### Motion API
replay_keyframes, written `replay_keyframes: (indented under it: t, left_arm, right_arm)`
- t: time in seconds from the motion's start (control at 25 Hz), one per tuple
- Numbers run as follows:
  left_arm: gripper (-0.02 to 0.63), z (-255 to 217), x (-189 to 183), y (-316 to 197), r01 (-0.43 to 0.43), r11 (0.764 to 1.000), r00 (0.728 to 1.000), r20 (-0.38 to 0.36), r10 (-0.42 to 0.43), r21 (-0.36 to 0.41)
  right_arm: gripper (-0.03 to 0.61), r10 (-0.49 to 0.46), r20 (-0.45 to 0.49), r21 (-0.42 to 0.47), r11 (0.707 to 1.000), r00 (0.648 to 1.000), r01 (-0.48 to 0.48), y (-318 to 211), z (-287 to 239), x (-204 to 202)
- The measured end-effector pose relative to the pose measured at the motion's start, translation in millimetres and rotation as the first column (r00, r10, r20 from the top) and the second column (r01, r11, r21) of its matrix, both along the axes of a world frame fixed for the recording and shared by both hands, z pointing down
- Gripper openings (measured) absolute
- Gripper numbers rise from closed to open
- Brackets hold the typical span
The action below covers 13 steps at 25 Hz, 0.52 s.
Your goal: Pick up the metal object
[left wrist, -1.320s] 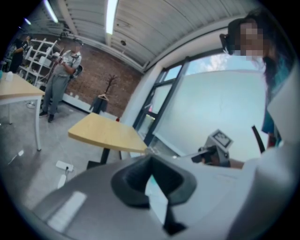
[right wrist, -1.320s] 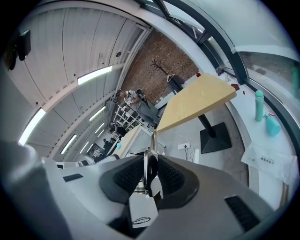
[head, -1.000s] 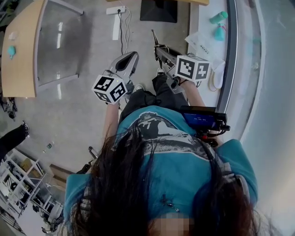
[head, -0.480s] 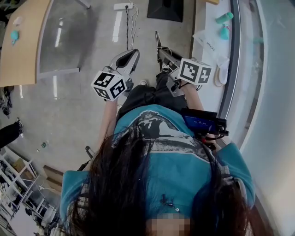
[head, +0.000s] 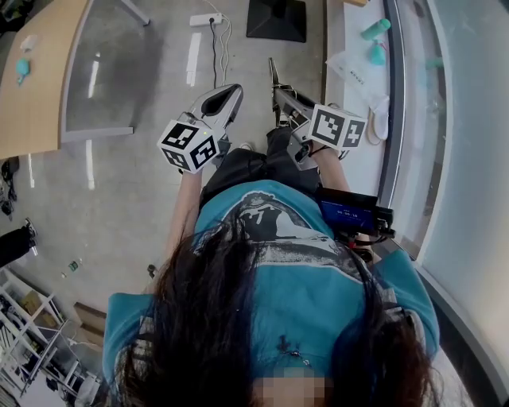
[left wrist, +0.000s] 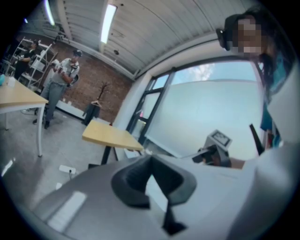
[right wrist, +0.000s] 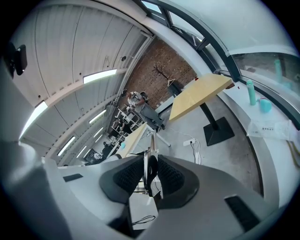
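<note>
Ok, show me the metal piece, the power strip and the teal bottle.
metal piece (right wrist: 150, 161), right gripper view, its narrow edge.
power strip (head: 205, 19), head view, its middle.
teal bottle (head: 375, 29), head view, its body.

Place: open-plan office or lab hall, industrial in finish.
Floor: bare grey concrete floor (head: 143, 183); a power strip (head: 205, 19) with its cable lies on it.
Furniture: light wooden tables (head: 36, 79) on metal legs; one table on a black pedestal base (head: 276, 17); open shelves (left wrist: 29, 49) at the far end.
Walls: brick wall (left wrist: 96, 77), with a coat stand (left wrist: 104, 89) before it.
Ceiling: ribbed, curved ceiling (right wrist: 70, 47) with long strip lights (left wrist: 108, 18).
Glazing: tall window (left wrist: 206, 112) in dark frames; a white sill (head: 340, 28) below it carries a teal bottle (head: 375, 29).
Occupants: people (left wrist: 58, 77) standing near the shelves.
</note>
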<state>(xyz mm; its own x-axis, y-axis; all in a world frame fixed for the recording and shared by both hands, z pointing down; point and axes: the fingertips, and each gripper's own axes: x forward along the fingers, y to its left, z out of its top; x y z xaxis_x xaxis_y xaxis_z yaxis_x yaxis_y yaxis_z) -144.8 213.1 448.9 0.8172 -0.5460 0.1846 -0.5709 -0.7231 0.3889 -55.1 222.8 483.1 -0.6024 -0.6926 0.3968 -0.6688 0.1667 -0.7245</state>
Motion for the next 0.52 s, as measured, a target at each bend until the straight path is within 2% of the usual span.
replay_keyframes:
  t: [0.52]
  left_arm:
    - [0.003,-7.2,2.4,1.6,-0.021,1.000,1.000,0.000,0.021,0.022]
  right_arm:
    - [0.101,0.011,-0.007,0.019,1.000,1.000,-0.011,2.5,-5.5,-0.6]
